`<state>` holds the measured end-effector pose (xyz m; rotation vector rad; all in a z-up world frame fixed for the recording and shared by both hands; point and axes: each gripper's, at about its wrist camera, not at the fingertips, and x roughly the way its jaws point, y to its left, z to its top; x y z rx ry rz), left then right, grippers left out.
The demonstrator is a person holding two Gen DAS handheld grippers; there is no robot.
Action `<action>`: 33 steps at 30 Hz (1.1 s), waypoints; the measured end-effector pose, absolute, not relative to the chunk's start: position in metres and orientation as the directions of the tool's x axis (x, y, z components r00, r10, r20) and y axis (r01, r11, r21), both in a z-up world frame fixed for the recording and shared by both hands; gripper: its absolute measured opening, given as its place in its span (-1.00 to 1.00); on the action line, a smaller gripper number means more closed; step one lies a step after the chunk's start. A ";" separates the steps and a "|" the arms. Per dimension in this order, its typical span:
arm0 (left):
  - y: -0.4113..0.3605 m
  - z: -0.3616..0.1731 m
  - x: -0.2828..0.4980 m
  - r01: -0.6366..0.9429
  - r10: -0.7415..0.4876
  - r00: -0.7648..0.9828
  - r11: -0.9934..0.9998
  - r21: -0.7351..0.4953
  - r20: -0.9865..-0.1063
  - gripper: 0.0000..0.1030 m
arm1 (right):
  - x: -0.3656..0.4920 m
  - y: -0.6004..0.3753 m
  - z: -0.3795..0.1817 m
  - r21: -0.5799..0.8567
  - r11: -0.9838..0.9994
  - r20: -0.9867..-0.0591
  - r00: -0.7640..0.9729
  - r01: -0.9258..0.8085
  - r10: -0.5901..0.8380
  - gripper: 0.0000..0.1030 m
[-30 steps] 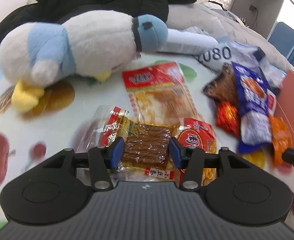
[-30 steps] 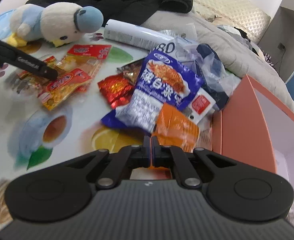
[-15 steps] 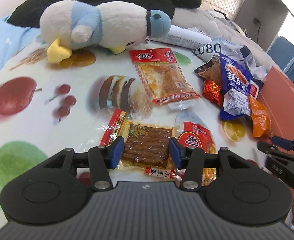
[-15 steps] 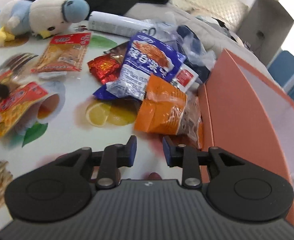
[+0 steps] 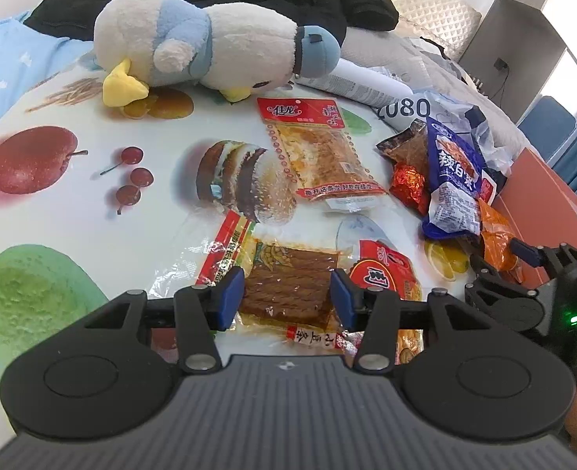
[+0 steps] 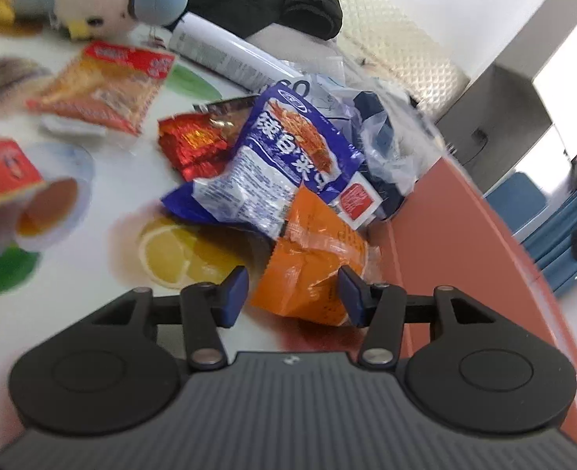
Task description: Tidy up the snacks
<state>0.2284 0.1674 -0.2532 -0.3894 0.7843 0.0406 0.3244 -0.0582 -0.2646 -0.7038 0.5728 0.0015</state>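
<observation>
If the open right gripper [image 6: 292,293] closes off-centre, the orange snack packet [image 6: 312,270] may slip; left gripper [image 5: 287,299], open, apparently grips nothing.

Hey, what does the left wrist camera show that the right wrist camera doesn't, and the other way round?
Only the left wrist view shows the brown snack strip pack between the open left gripper, plus the right gripper from outside. Only the right wrist view shows the orange snack bag framed by the open right gripper. Both show the plush bird, blue snack bag and orange box.
</observation>
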 end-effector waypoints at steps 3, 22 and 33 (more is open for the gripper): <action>0.165 -0.254 0.227 -0.176 -0.098 0.703 0.935 -0.306 -0.704 -0.35 | 0.326 -0.059 -0.268 -0.648 0.740 -0.477 0.853 -0.180 -0.211 -0.21; 0.120 -0.250 0.182 -0.091 -0.090 0.666 0.976 -0.200 -0.740 -0.41 | 0.220 -0.066 -0.229 -0.607 0.744 -0.512 0.854 -0.281 -0.094 -0.81; 0.091 -0.244 0.138 -0.116 -0.083 0.632 0.973 -0.200 -0.771 -0.41 | 0.128 -0.098 -0.221 -0.543 0.710 -0.583 0.810 -0.448 0.066 -0.83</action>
